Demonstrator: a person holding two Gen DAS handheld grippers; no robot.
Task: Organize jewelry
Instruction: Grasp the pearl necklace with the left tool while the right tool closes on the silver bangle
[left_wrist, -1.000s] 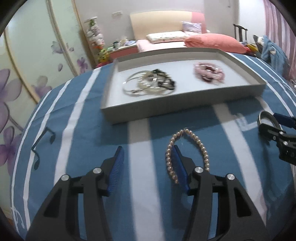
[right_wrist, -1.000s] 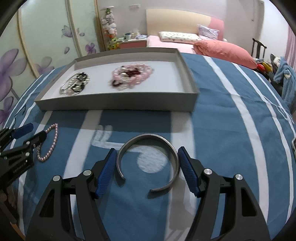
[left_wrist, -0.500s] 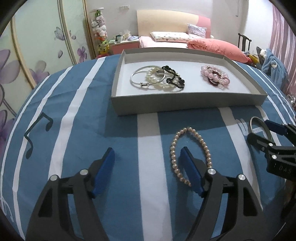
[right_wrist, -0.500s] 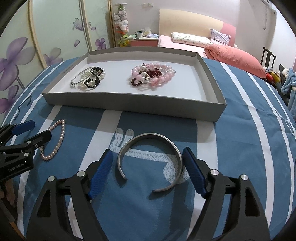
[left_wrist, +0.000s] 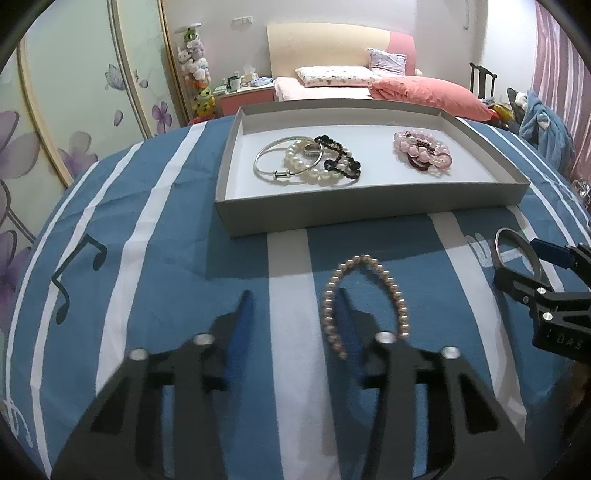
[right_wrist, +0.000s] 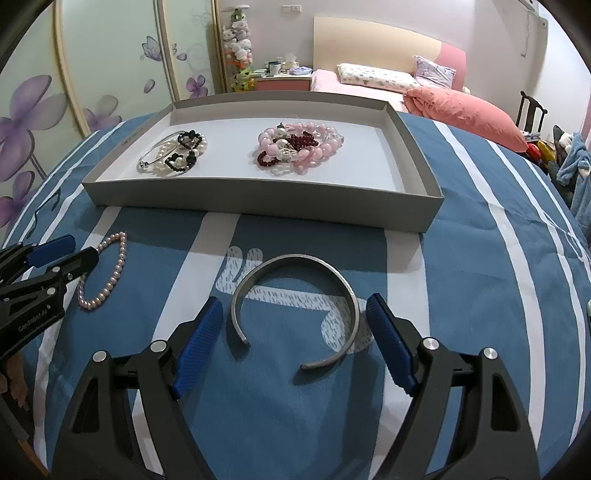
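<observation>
Pearl bracelet (left_wrist: 364, 295) and open silver cuff (right_wrist: 295, 306) flat on striped cloth, before grey tray (right_wrist: 258, 201).

The right claw (right_wrist: 293, 339) gapes around a silver cuff bangle (right_wrist: 295, 306) on the striped cloth (right_wrist: 480, 295).

Bare striped cloth (right_wrist: 480, 258) right of cuff (right_wrist: 295, 295); tray wall (right_wrist: 258, 201) ahead.

Tray (right_wrist: 258, 201) on tablecloth (right_wrist: 480, 258), far side. In tray: bangle-and-bead pile (right_wrist: 173, 155) left, bead bracelet pile (right_wrist: 299, 147) right, apart. Before tray: pearl bracelet (right_wrist: 105, 275) left, open cuff (right_wrist: 295, 302) right, well apart.
</observation>
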